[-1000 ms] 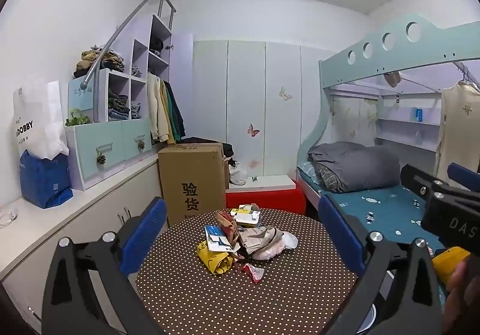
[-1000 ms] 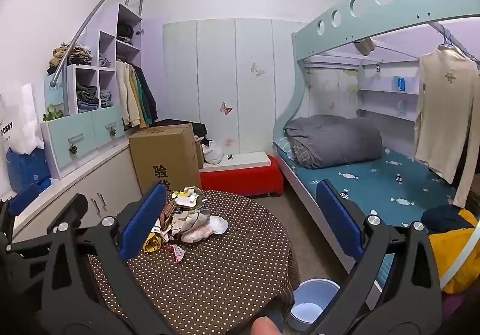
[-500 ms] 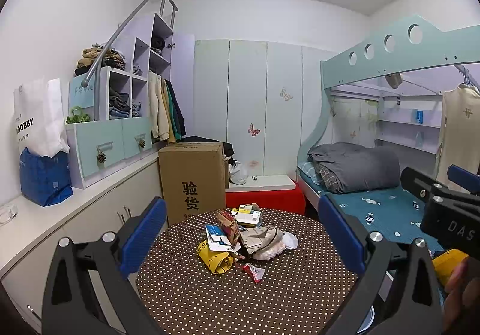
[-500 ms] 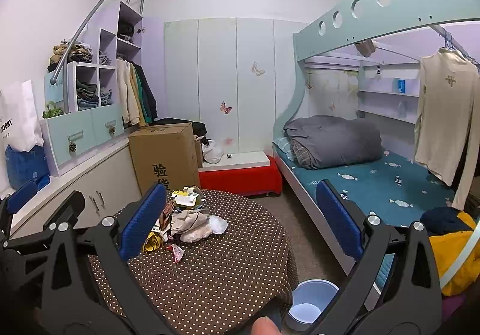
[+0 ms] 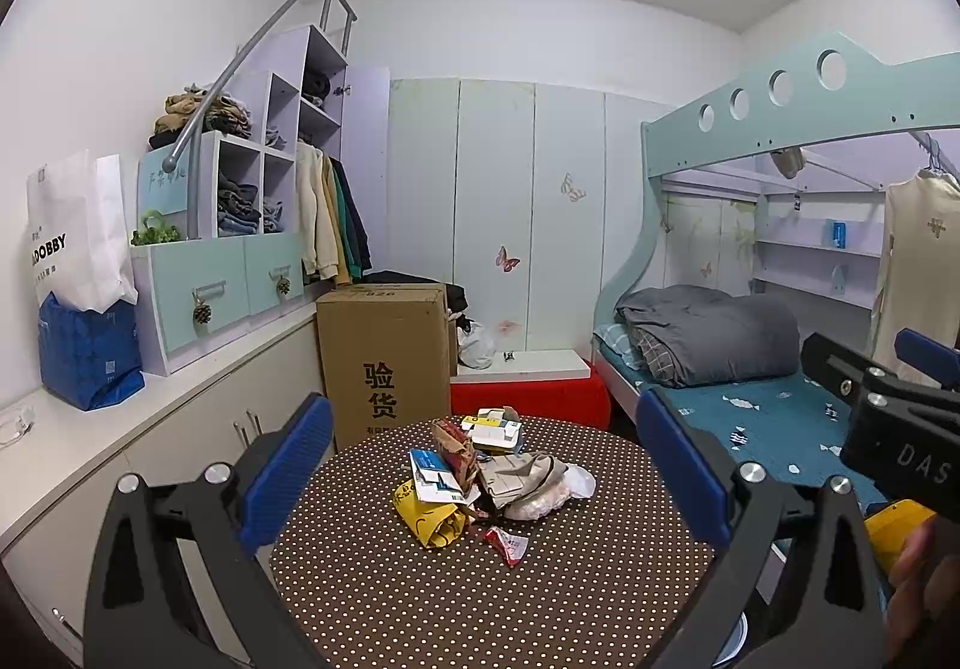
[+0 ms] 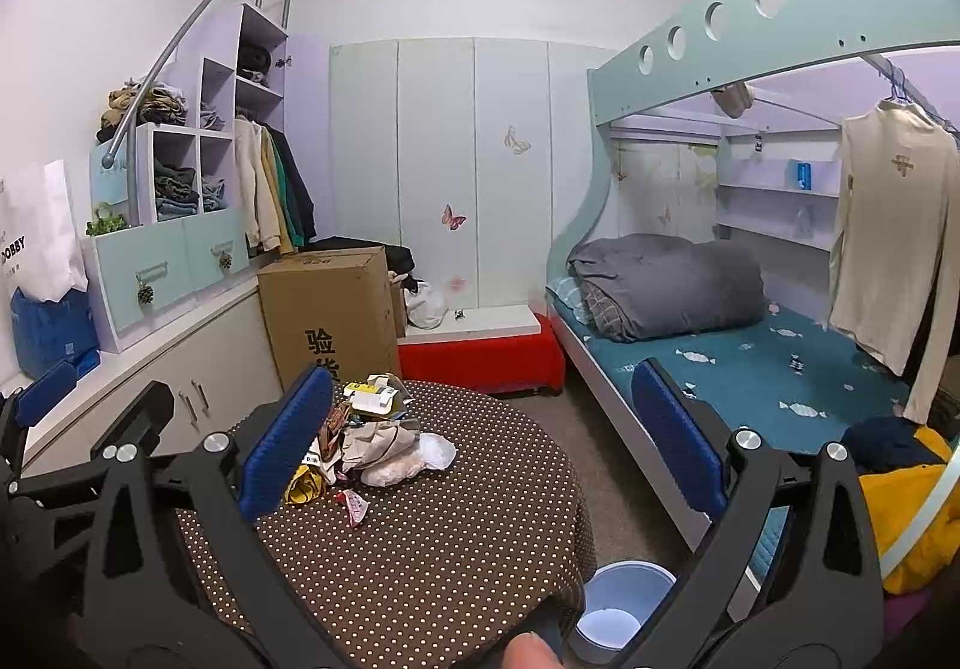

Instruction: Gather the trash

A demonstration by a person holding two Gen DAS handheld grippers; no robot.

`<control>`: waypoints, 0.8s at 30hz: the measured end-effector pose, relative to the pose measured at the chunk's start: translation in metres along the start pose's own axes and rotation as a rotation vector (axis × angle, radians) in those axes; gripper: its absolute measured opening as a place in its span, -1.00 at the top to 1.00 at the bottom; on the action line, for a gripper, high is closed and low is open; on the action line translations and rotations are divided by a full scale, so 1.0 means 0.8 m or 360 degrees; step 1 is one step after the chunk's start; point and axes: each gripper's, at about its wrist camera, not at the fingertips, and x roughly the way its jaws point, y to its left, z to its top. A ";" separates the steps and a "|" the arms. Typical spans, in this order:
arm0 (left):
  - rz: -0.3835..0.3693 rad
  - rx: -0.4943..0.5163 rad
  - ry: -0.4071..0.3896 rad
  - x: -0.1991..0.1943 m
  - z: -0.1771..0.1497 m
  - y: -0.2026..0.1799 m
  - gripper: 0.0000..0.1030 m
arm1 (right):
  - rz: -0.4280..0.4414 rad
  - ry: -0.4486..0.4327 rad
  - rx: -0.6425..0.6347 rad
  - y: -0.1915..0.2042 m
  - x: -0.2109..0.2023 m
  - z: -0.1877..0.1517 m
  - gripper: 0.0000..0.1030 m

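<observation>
Centrally on the round dotted table (image 5: pixel 420 597) lies the trash pile (image 5: pixel 480 480): a yellow wrapper (image 5: pixel 432 519) at its near-left edge, a blue-and-white card (image 5: pixel 435 480) just above that, crumpled beige paper (image 5: pixel 519 480) to the right, a small white box (image 5: pixel 495 429) at the far side, and a red scrap (image 5: pixel 504 540) lying apart on the near side. Both grippers hang short of the table's near edge, touching nothing. The left gripper (image 5: pixel 483 480) has its blue pads (image 5: pixel 288 462) spread wide, the pile framed in the gap. The right gripper (image 6: pixel 483 444) is likewise spread wide and empty, with its left pad (image 6: pixel 285 438) overlapping the pile's left part in the right wrist view. Past the table's near-right edge, on the floor, stands a pale blue bin (image 6: pixel 621 600). Behind the table stands a cardboard box (image 5: pixel 384 351), and to its right a red bench (image 5: pixel 534 396). Right of the table runs the bunk bed (image 6: pixel 720 363) with a rolled grey quilt (image 6: pixel 666 285).
</observation>
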 end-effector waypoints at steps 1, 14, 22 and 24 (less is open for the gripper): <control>-0.0001 0.0000 -0.0002 0.000 0.000 0.000 -0.92 | 0.0001 -0.0001 0.0000 0.000 0.000 0.000 -0.90; -0.0008 -0.0009 0.0013 0.005 0.002 -0.004 -0.92 | -0.0011 0.0007 -0.0001 -0.004 0.003 0.000 -0.90; 0.0003 -0.0036 0.0043 0.026 -0.007 0.005 -0.92 | -0.0025 0.0037 -0.0034 -0.004 0.023 -0.005 -0.90; 0.0012 -0.0043 0.0057 0.039 -0.012 0.010 -0.92 | -0.0030 0.0059 -0.0041 -0.003 0.035 -0.008 -0.90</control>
